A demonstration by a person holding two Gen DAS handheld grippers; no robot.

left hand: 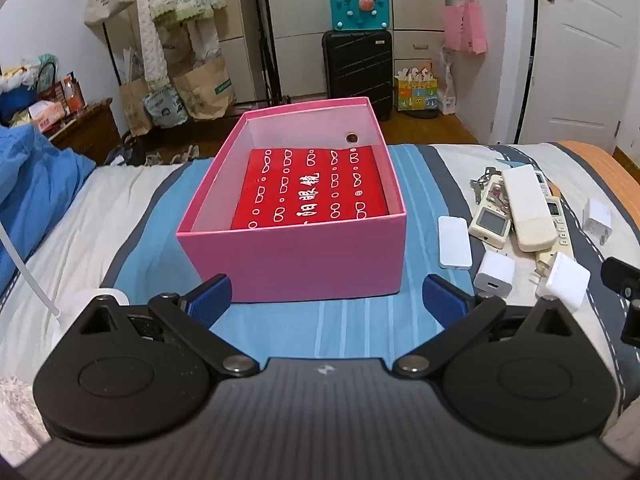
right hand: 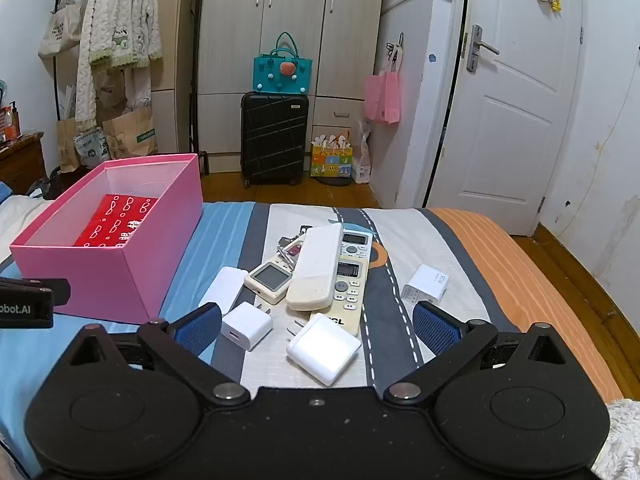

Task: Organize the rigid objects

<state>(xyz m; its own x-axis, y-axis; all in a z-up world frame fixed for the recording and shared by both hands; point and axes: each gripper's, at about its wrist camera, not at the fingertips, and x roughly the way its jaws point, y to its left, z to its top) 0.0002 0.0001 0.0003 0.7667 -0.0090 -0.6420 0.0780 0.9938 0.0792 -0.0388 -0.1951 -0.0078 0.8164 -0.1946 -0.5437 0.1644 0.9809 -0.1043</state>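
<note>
An open pink box [left hand: 296,256] [right hand: 132,280] with a red patterned packet [left hand: 316,188] inside stands on the bed. To its right lies a pile: white remotes [right hand: 320,268], a small-screen device [right hand: 269,282], keys [right hand: 289,249] and several white chargers [right hand: 324,348] [right hand: 247,325] [right hand: 427,283] and a flat white block [right hand: 224,289]. My left gripper [left hand: 326,298] is open and empty, just in front of the box. My right gripper [right hand: 316,328] is open and empty, its fingers on either side of the two nearest chargers.
The bed has a striped cover [right hand: 500,264]; its far edge drops to a wooden floor. A black suitcase [right hand: 274,140], wardrobe [right hand: 292,28], door [right hand: 516,92] and hanging clothes [right hand: 118,32] stand beyond. A white lamp arm [left hand: 24,272] is at the left.
</note>
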